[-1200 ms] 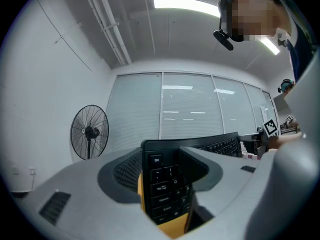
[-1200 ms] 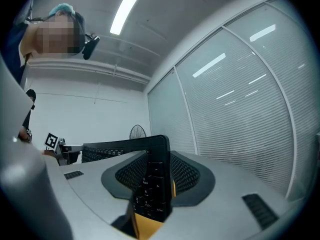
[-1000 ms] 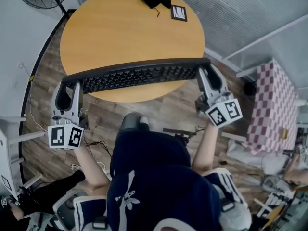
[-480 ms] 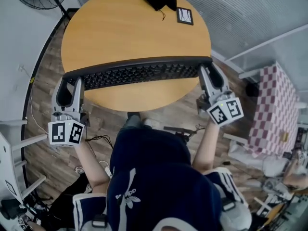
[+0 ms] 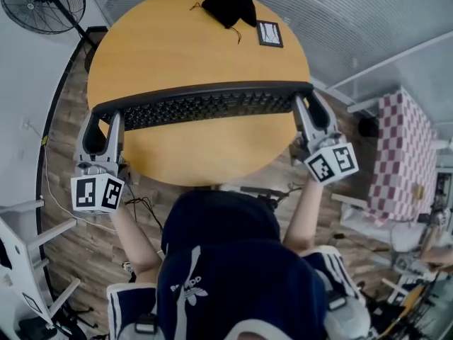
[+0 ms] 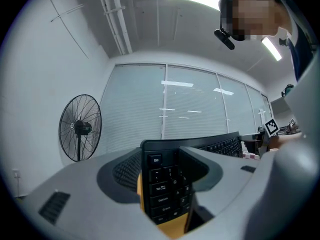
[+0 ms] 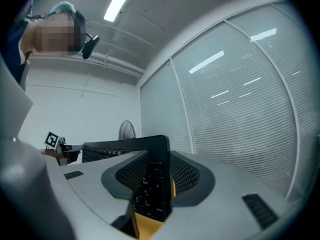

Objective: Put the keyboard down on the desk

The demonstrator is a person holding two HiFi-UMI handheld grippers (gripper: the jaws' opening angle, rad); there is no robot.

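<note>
A long black keyboard (image 5: 202,105) hangs level over the near part of the round wooden desk (image 5: 184,44). My left gripper (image 5: 105,119) is shut on its left end, and my right gripper (image 5: 303,105) is shut on its right end. In the left gripper view the keyboard (image 6: 167,184) stands between the grey fingers (image 6: 120,171), keys facing the camera. In the right gripper view the keyboard (image 7: 152,184) is pinched the same way between the ribbed pads (image 7: 185,171). Whether the keyboard touches the desk I cannot tell.
A black pouch (image 5: 230,6) and a small framed card (image 5: 270,33) lie at the desk's far edge. A standing fan (image 5: 39,2) is at the far left on the wood floor. A checked cloth (image 5: 403,158) sits to the right. A glass wall with blinds (image 6: 190,104) runs behind.
The keyboard and both grippers have moved forward over the desk, so more of the desktop now shows on the near side of the keyboard. Both grips are unchanged.
</note>
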